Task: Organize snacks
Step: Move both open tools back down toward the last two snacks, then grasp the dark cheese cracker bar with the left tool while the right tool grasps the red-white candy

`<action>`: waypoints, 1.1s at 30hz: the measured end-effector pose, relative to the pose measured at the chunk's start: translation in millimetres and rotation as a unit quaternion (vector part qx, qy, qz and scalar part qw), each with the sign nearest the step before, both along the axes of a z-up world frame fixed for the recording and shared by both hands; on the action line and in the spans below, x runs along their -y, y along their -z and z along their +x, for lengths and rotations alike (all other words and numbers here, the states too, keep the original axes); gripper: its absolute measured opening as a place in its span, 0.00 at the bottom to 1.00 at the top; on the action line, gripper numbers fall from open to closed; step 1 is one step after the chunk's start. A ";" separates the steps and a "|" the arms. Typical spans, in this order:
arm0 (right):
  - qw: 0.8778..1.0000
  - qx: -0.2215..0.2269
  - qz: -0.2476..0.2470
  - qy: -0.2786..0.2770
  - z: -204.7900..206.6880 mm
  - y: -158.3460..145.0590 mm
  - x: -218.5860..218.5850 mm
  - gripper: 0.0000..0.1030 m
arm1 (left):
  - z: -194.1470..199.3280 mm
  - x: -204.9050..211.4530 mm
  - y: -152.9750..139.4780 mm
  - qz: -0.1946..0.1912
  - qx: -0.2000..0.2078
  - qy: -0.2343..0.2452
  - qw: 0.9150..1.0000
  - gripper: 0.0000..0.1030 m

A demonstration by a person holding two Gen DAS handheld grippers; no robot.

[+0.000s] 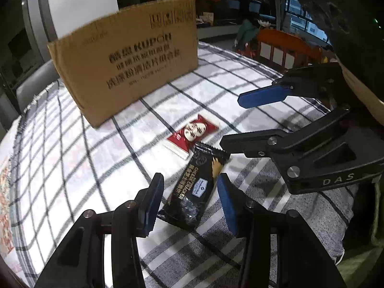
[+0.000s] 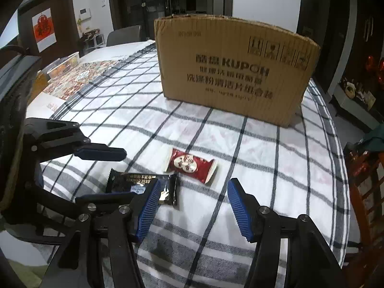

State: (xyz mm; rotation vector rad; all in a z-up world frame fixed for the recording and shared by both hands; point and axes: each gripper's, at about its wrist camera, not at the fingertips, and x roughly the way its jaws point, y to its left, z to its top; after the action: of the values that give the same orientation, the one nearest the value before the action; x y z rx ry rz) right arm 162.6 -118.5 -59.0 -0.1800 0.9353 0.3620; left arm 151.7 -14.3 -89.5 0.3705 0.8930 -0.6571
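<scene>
A black cheese cracker packet point(image 1: 194, 184) lies flat on the checked tablecloth point(image 1: 72, 168). My left gripper point(image 1: 190, 199) is open, its blue pads either side of the packet's near end, just above it. A red snack packet point(image 1: 192, 135) lies just beyond it, also seen in the right wrist view point(image 2: 190, 164). A brown KUPOH cardboard box point(image 1: 129, 57) stands behind. My right gripper point(image 2: 192, 206) is open and empty, low over the cloth just short of the red packet. The black packet point(image 2: 141, 182) lies to its left. The left gripper point(image 2: 115, 175) shows there too.
The right gripper point(image 1: 230, 122) reaches in from the right in the left wrist view. The box point(image 2: 235, 74) blocks the far middle of the table. A patterned mat point(image 2: 81, 76) and a white basket point(image 2: 64, 64) lie far left. A wooden chair point(image 2: 367, 192) stands at the right edge.
</scene>
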 end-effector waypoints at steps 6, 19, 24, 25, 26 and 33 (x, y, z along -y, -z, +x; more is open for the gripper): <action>1.000 -0.016 0.001 0.008 1.5 8.5 3.3 0.57 | 6.6 5.8 12.8 0.006 -0.015 0.013 1.000 0.45; 1.000 -0.023 0.008 0.015 1.3 9.2 9.9 0.57 | 2.0 9.7 18.5 0.009 -0.015 0.000 1.000 0.36; 1.000 -0.021 0.013 0.009 0.4 6.6 10.0 0.57 | -3.1 1.1 8.6 -0.014 -0.014 -0.043 0.999 0.36; 1.000 -0.021 0.014 0.008 1.0 5.9 9.9 0.57 | -3.9 -0.4 6.5 -0.019 -0.013 -0.052 0.998 0.35; 1.000 -0.020 0.016 0.007 1.8 5.2 10.0 0.57 | -4.1 -3.9 3.1 -0.025 -0.012 -0.069 0.997 0.35; 0.999 -0.035 0.026 -0.016 22.4 6.9 4.0 0.57 | 3.0 -24.0 -13.5 -0.058 0.005 -0.162 0.985 0.35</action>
State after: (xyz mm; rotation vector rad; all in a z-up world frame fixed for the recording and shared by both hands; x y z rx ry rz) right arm 185.1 -122.5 -66.0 -0.1353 0.9916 0.4238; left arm 154.7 9.7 -76.0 0.1192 0.8770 -0.4028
